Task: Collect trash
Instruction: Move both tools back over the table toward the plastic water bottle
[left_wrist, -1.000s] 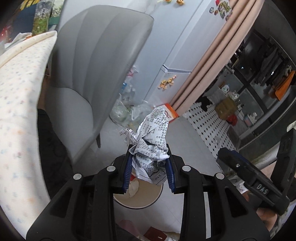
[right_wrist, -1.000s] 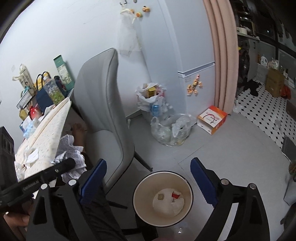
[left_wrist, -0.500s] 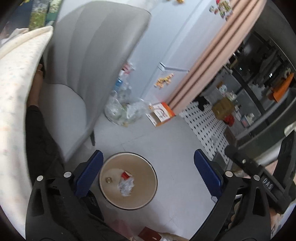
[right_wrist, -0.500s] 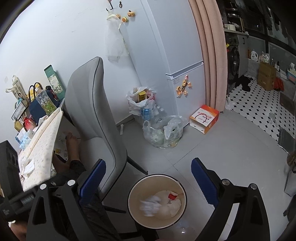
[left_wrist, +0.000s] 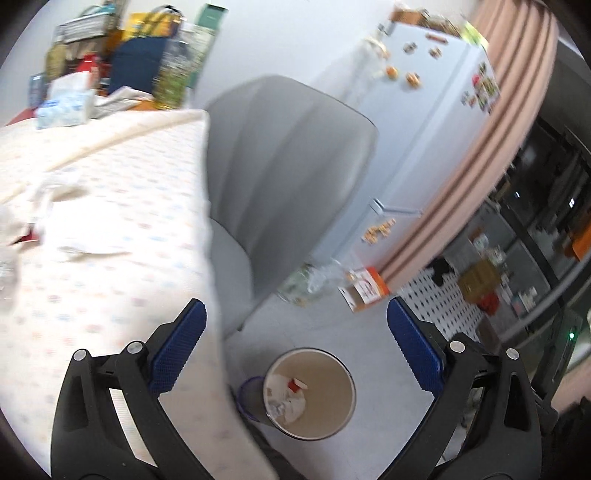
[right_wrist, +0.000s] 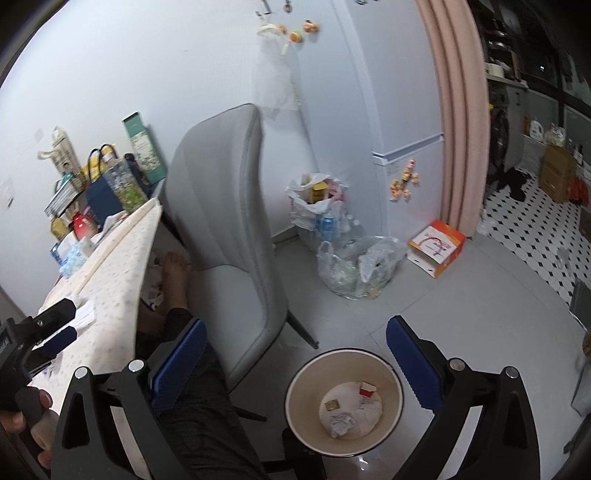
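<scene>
Left wrist view: blurred tablecloth (left_wrist: 110, 229), trash bin (left_wrist: 343, 373) partly behind it.

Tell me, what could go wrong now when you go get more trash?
The left wrist view is blurred, so the left gripper seems to be moving quickly; its open fingers might bump the table edge or the grey chair. The paper scraps on the table look thin and flat, so they may slip from the grip. A carried piece could miss the trash bin on the floor.
</scene>
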